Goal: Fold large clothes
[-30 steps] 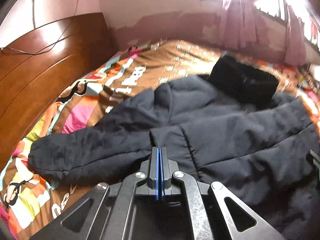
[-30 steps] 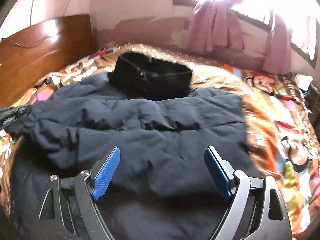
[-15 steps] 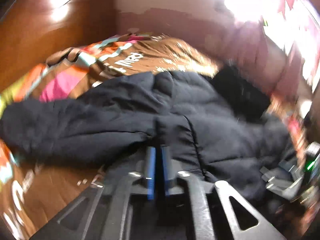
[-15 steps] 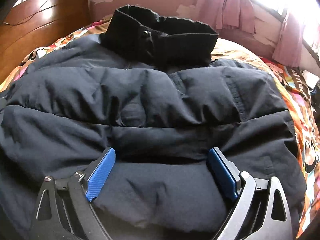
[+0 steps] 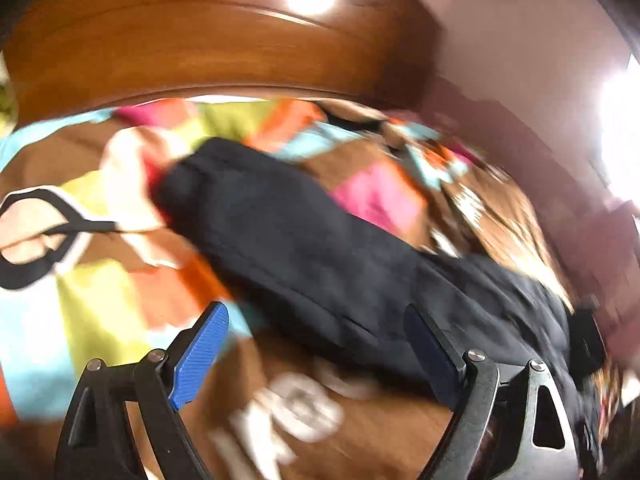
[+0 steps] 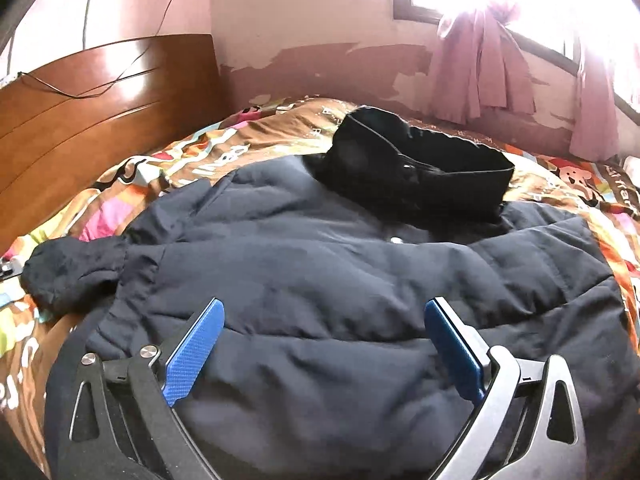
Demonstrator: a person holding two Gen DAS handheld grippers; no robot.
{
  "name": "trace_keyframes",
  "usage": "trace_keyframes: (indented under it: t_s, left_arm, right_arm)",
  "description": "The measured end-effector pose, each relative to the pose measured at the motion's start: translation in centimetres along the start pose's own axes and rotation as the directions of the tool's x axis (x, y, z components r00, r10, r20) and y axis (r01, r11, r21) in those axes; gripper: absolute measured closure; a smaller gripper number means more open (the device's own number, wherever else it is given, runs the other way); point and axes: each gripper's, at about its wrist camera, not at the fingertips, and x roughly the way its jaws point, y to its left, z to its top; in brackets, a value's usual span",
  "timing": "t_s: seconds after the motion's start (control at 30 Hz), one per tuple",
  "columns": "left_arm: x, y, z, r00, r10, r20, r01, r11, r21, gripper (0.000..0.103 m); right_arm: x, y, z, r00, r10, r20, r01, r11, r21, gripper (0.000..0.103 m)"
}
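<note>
A dark padded jacket [image 6: 340, 280] lies spread flat across the bed, on a bright patchwork bedspread [image 6: 208, 160] of brown, pink, orange and lime. Its black collar [image 6: 420, 168] stands up at the far end, toward 12 o'clock, nearest the wall under the window. 1 sleeve [image 6: 72, 272] sticks out to 9 o'clock, its cuff lying on the bedspread.

The right tongs [image 6: 324, 344] hang low over the jacket's near half, blue pads spread wide and still spreading. Jacket cloth shows between the pads, but neither pad presses on it.

The left tongs [image 5: 316, 348] are over by that sleeve [image 5: 288, 240], which in the blurred left wrist view runs from about 11 o'clock down to 4 o'clock. Their jaws are opening too, already well apart. The left pad sits over bare bedspread [image 5: 100, 272], and the right pad is just at the sleeve's near edge; through the blur I cannot tell whether it touches. Nothing is gripped.

A wooden headboard [image 6: 100, 108] rises at 10 o'clock with a thin cable [image 6: 120, 76] draped over it. Pink curtains [image 6: 480, 72] hang at 1 o'clock.
</note>
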Motion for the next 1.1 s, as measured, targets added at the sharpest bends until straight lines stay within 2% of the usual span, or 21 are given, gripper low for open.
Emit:
trace_keyframes:
  t_s: [0.07,0.13,0.23,0.37,0.4,0.43,0.47,0.5,0.53,0.57,0.63,0.73,0.8,0.87,0.97,1.1]
  left_arm:
    - [1.7,2.2,1.5,1.0,-0.006,-0.024,0.004,0.998,-0.055,0.015]
    - [3.7,4.1,2.9,0.996,-0.046,-0.07,0.038,0.994,-0.104,0.015]
    - [5.8,6.5,4.2,0.996,-0.058,-0.063,0.046,0.982,-0.181,0.015]
    - [7.6,6.7,4.9,0.996,-0.055,-0.074,0.042,0.984,-0.171,0.018]
    - [8.1,6.3,5.0,0.996,-0.034,-0.077,0.022,0.988,-0.152,0.027]
    - [8.6,6.3,5.3,0.996,-0.027,-0.08,0.016,0.99,-0.142,0.044]
    - [9.2,6.0,5.3,0.996,-0.005,-0.095,-0.007,0.992,-0.127,0.052]
    - [9.5,5.8,5.5,0.994,0.031,-0.103,-0.043,0.992,-0.116,0.07]
    - [9.7,5.7,5.7,0.994,0.042,-0.103,-0.053,0.993,-0.108,0.083]
    - [9.4,5.6,5.8,0.994,0.051,-0.094,-0.059,0.994,-0.094,0.087]
    - [8.2,4.8,5.9,0.998,0.053,-0.045,-0.056,0.997,-0.057,0.093]
    - [5.4,1.8,6.2,0.995,0.076,0.059,-0.079,0.996,0.048,0.094]
    - [3.0,-0.7,6.6,0.99,0.055,0.126,-0.069,0.991,0.112,0.095]
    - [0.1,-3.0,6.9,0.982,0.007,0.189,-0.039,0.986,0.164,0.096]
    - [-4.6,-7.2,7.2,0.959,-0.087,0.27,0.014,0.965,0.261,0.096]
    - [-10.8,-13.1,6.4,0.922,-0.245,0.3,0.112,0.91,0.399,0.096]
  right_arm:
    - [0.7,0.9,0.0,1.0,-0.017,-0.006,0.017,1.0,0.008,0.004]
    - [1.1,1.4,-0.4,1.0,-0.013,-0.024,0.013,1.0,0.009,0.004]
    - [2.2,2.0,-0.8,0.998,-0.03,-0.051,0.029,0.999,-0.017,0.004]
    - [3.7,1.5,-1.5,0.996,-0.006,-0.085,0.008,1.0,0.017,0.001]
    - [3.8,1.4,-1.7,0.996,0.0,-0.086,0.002,1.0,0.022,0.001]
    - [4.0,1.3,-2.0,0.996,0.008,-0.084,-0.005,1.0,0.029,0.001]
    - [4.1,1.3,-2.2,0.997,0.011,-0.08,-0.009,0.999,0.032,0.001]
    - [4.2,1.3,-2.4,0.997,0.013,-0.075,-0.011,0.999,0.034,0.001]
    - [4.2,1.3,-2.5,0.997,0.011,-0.074,-0.009,0.999,0.033,0.001]
    - [4.3,1.4,-2.5,0.997,0.009,-0.075,-0.007,1.0,0.03,0.001]
    - [4.5,1.4,-2.5,0.997,0.008,-0.078,-0.006,1.0,0.029,0.001]
    - [4.5,1.3,-2.5,0.996,0.016,-0.082,-0.013,0.999,0.034,0.001]
    - [4.3,1.2,-2.2,0.995,0.026,-0.096,-0.023,0.999,0.033,0.001]
    - [3.5,1.0,-1.8,0.995,0.019,-0.102,-0.016,1.0,0.026,0.001]
    - [1.1,0.6,-1.5,0.997,0.016,-0.076,-0.014,1.0,0.024,0.001]
    - [-2.5,-0.6,-0.7,0.998,0.035,-0.046,-0.034,0.999,0.024,0.001]
